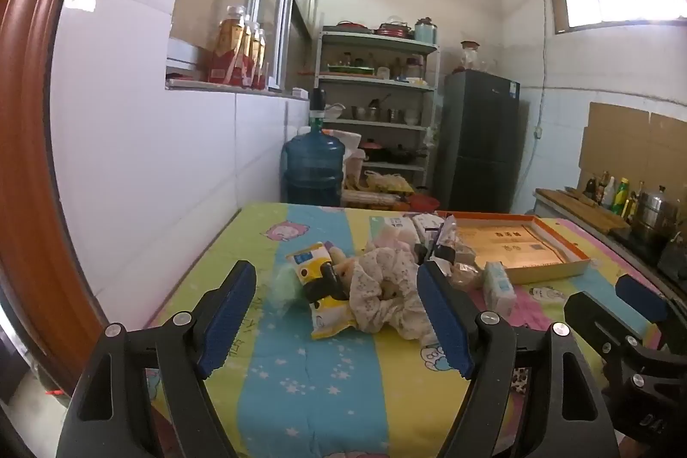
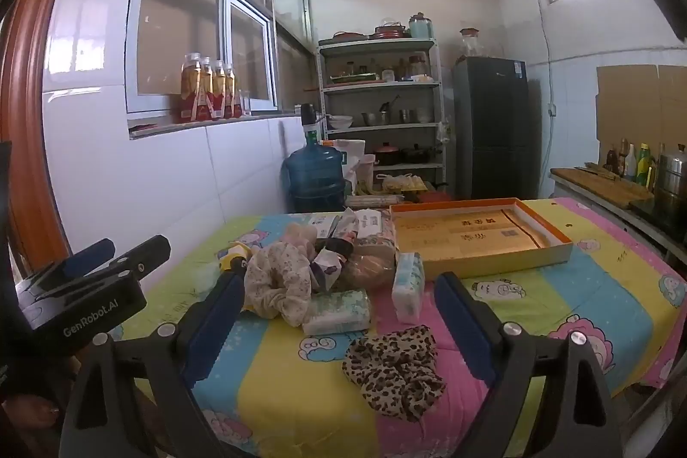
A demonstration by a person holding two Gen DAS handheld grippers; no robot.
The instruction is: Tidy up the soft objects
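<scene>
Both grippers hovered released above the striped cartoon tablecloth (image 2: 300,393), holding nothing. Left gripper (image 1: 339,312): jaws spread wide, short of the floral scrunchie (image 1: 386,295). Left of that scrunchie lay a yellow snack packet (image 1: 320,286); right of it lay a tissue pack (image 1: 498,284), and beyond that pack sat the orange-rimmed cardboard tray (image 1: 554,269). Right gripper (image 2: 339,323): jaws spread wide, with a leopard-print scrunchie (image 2: 397,370) between its fingers and a green-patterned tissue pack (image 2: 339,312) just beyond.

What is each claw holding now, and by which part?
Nothing is held. The left claw and the right claw are both open above the table; the leopard scrunchie lies untouched.
</scene>
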